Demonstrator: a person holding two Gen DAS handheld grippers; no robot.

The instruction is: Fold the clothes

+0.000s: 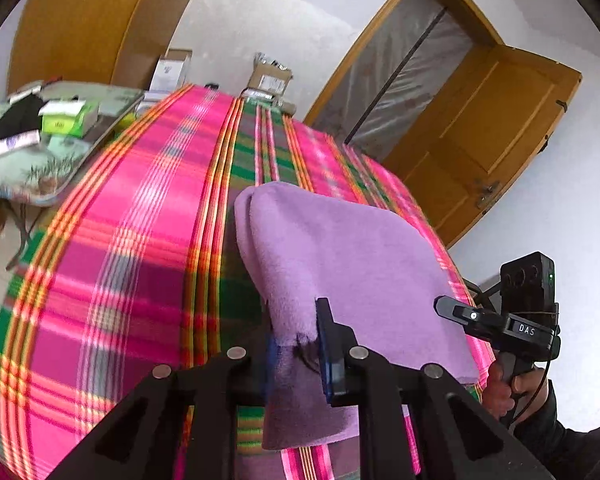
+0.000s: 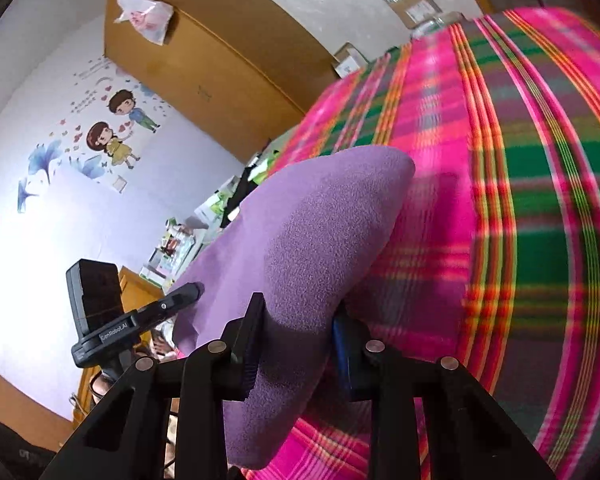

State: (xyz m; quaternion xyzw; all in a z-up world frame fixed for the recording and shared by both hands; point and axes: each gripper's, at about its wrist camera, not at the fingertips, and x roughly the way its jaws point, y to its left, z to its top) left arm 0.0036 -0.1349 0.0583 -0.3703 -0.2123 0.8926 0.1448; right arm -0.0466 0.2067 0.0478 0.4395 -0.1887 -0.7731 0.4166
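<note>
Cloth: your purple fleece cloth (image 1: 352, 264) looks soft, light and floppy above the plaid bed (image 1: 140, 240).
Grip: left hand-held gripper (image 1: 296, 344) and right hand-held gripper (image 2: 296, 336) each pinch a near corner.

Purple fleece cloth (image 1: 340, 256), doubled over, near edge raised above plaid-covered surface (image 1: 112, 248).
</note>
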